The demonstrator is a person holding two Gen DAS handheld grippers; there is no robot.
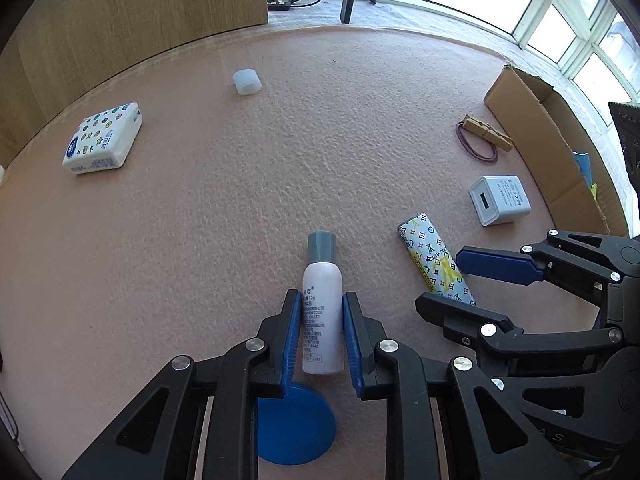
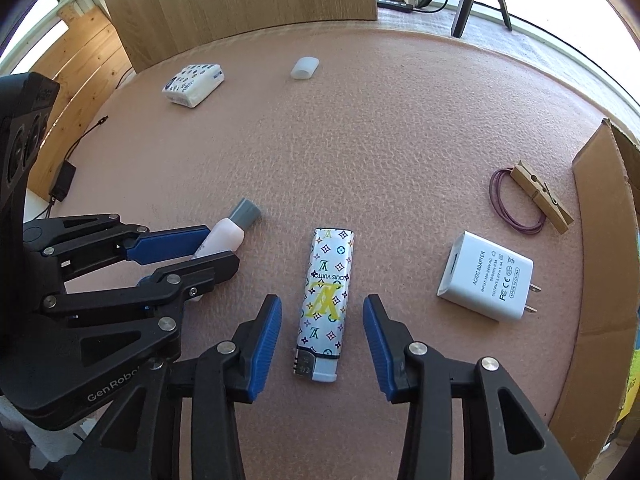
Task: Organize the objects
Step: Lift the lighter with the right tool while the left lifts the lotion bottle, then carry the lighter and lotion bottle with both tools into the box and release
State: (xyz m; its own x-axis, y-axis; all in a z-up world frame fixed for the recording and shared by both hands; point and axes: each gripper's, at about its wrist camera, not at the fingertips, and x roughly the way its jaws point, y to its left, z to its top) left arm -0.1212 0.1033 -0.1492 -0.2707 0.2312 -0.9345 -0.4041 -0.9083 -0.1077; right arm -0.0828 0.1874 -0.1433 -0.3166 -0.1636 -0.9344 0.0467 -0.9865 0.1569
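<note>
A small white bottle (image 1: 322, 320) with a grey cap lies on the pink mat (image 1: 224, 220). My left gripper (image 1: 321, 296) is shut on it, both blue pads against its sides. The right wrist view shows the same bottle (image 2: 226, 236) held in the left gripper (image 2: 222, 246). A patterned lighter (image 2: 326, 300) lies lengthwise between the fingers of my right gripper (image 2: 322, 300). That gripper is open, with a gap on each side of the lighter. In the left wrist view the right gripper (image 1: 440, 280) straddles the lighter (image 1: 434, 258).
A tissue pack (image 1: 102, 138) and a translucent cap (image 1: 247, 82) lie at the far left. At the right are a white charger (image 2: 486, 276), a clothespin (image 2: 542, 196), a purple rubber band (image 2: 493, 192) and a cardboard box (image 2: 600, 240). A blue disc (image 1: 296, 424) lies under my left gripper.
</note>
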